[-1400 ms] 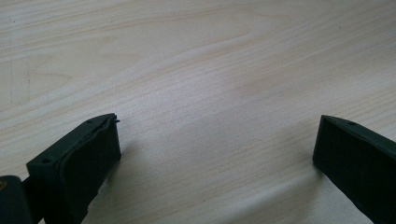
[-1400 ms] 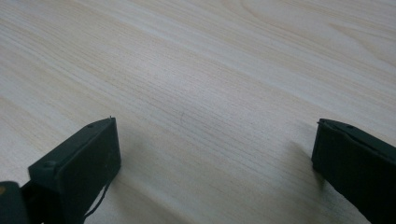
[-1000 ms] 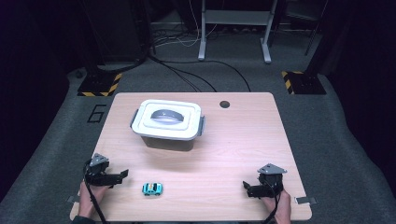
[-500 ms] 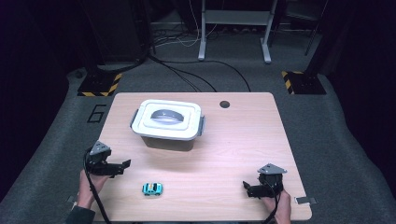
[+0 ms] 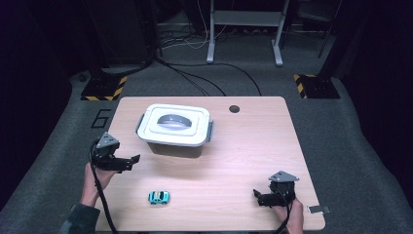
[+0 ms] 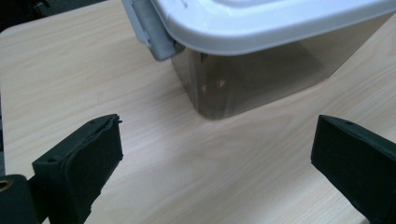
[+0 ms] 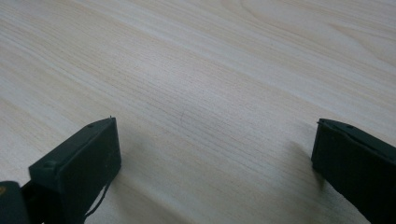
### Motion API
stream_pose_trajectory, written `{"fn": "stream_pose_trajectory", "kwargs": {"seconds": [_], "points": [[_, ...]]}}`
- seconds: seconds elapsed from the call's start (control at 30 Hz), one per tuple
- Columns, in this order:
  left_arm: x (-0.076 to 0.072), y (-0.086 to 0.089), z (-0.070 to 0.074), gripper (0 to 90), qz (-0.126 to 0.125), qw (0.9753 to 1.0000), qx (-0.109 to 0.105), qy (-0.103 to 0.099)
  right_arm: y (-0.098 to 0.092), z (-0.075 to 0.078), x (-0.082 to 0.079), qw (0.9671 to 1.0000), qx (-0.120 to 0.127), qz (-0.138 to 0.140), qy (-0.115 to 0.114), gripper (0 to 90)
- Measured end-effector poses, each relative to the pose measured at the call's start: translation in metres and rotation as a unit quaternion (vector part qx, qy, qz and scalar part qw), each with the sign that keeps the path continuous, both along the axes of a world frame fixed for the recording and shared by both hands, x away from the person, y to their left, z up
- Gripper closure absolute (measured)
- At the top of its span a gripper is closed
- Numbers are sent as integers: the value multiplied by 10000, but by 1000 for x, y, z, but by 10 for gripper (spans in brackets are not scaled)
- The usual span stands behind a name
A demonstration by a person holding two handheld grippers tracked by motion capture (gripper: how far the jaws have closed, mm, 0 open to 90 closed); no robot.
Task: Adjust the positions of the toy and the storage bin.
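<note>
Two tongs work over the wooden table (image 5: pixel 253 146): at the left edge the left tongs (image 5: pixel 127 162) are held above the surface with their jaws spread wide and empty, aimed toward the lidded storage box (image 5: pixel 174 129), whose white lid (image 6: pixel 280 23) and grey side latch (image 6: pixel 149 32) loom close ahead in the left gripper view. Between the hands, near the front edge and well apart from the box, a small turquoise toy car (image 5: pixel 159 197) sits on the table. At the right front corner the right tongs (image 5: pixel 260 197) rest low on the wood, jaws also wide apart and gripping nothing, with a small grey tab (image 5: pixel 319 209) lying just beside that hand.
</note>
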State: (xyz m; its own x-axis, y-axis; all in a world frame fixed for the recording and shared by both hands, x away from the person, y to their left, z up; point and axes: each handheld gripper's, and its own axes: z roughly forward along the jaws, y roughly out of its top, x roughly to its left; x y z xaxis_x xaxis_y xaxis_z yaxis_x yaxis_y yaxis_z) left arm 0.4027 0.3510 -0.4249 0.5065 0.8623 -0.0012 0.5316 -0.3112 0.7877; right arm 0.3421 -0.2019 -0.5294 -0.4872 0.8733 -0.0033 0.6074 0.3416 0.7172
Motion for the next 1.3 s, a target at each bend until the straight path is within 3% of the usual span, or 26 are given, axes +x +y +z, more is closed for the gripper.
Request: {"fn": "stream_pose_trajectory", "kwargs": {"seconds": [0.37, 0.6, 0.97, 1.3], "points": [[21, -13, 23, 14, -207, 9997, -18, -112, 0, 0, 0, 10000, 0, -1, 0, 6], [38, -20, 29, 28, -257, 9996, -10, -114, 0, 0, 0, 10000, -2, 0, 0, 6], [73, -26, 25, 43, -221, 9997, -31, 102, 0, 0, 0, 10000, -2, -1, -1, 6], [93, -33, 22, 116, -404, 9988, -83, 260, 0, 0, 0, 10000, -1, 1, -2, 7]]}}
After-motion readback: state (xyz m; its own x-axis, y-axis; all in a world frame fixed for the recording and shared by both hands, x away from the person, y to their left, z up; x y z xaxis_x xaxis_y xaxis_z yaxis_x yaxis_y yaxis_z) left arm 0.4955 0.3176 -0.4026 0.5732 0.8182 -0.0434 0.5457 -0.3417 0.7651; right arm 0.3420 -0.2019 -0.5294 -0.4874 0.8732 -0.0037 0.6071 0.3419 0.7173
